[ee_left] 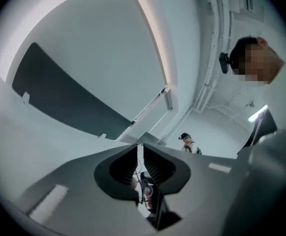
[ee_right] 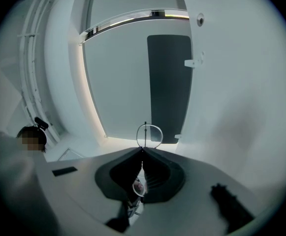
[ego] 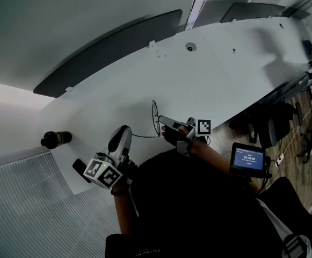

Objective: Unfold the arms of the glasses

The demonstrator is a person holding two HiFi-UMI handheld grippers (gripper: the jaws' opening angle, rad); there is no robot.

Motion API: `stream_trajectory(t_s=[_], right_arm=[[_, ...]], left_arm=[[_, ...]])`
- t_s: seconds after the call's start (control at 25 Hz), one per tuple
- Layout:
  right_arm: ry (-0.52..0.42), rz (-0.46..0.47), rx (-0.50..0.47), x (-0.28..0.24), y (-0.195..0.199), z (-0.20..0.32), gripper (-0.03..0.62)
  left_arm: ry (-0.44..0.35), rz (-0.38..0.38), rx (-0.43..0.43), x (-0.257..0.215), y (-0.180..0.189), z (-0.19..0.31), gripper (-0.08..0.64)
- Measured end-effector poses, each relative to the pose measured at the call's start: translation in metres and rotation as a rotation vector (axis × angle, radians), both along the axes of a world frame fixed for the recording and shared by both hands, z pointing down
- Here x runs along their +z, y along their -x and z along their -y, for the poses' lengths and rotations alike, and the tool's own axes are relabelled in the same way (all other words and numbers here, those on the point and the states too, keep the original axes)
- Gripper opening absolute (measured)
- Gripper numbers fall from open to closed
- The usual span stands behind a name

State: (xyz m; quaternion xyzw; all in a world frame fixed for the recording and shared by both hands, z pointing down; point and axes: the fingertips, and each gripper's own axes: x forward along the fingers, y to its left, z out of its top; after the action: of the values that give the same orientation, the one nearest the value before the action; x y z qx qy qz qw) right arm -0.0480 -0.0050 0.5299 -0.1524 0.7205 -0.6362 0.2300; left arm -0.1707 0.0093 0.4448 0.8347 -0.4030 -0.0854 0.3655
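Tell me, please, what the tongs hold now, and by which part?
The right tongs are shut on the glasses, apparently at the frame between the lenses. The left tongs stand slightly apart and grip nothing.

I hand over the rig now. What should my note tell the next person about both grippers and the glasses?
The left gripper: jaws a narrow gap apart, pressing nothing.
The right gripper: shut on the frame of the glasses, holding them above the white table.
Done: one arm looks swung out toward the left gripper.
To do: I cannot make out the other arm; check it and open it if it is folded.
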Motion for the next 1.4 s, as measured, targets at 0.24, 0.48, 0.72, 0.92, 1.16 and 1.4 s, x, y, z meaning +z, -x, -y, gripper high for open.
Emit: stream_trajectory(t_s=[0.24,0.48,0.72,0.92,1.16,1.4], right_arm=[[-0.082,-0.008,-0.044,-0.016,0.008,-0.001,0.011],[-0.135,-0.006,-0.073,-0.027,0.014,-0.003,0.011],[-0.18,0.053,-0.084,-0.039,0.016,-0.003,0.011],[-0.174,0.071,-0.118,-0.042,0.014,-0.006,0.011],[-0.048,0.115,-0.114,-0.043,0.002,-0.008,0.011],[-0.026,0.208,-0.31,-0.091,-0.03,-0.029,0.011]], left_arm=[[-0.149,0.49,0.072,-0.001,-0.019,0.011,0.111],[-0.162,0.656,0.108,0.014,-0.028,0.023,0.146],[0.046,-0.069,0.073,-0.006,-0.029,0.039,0.144],[0.08,-0.071,0.079,-0.004,-0.027,0.038,0.143],[0.065,-0.008,0.064,-0.014,-0.014,0.033,0.143],[0.097,0.068,-0.12,-0.032,-0.003,0.022,0.133]])
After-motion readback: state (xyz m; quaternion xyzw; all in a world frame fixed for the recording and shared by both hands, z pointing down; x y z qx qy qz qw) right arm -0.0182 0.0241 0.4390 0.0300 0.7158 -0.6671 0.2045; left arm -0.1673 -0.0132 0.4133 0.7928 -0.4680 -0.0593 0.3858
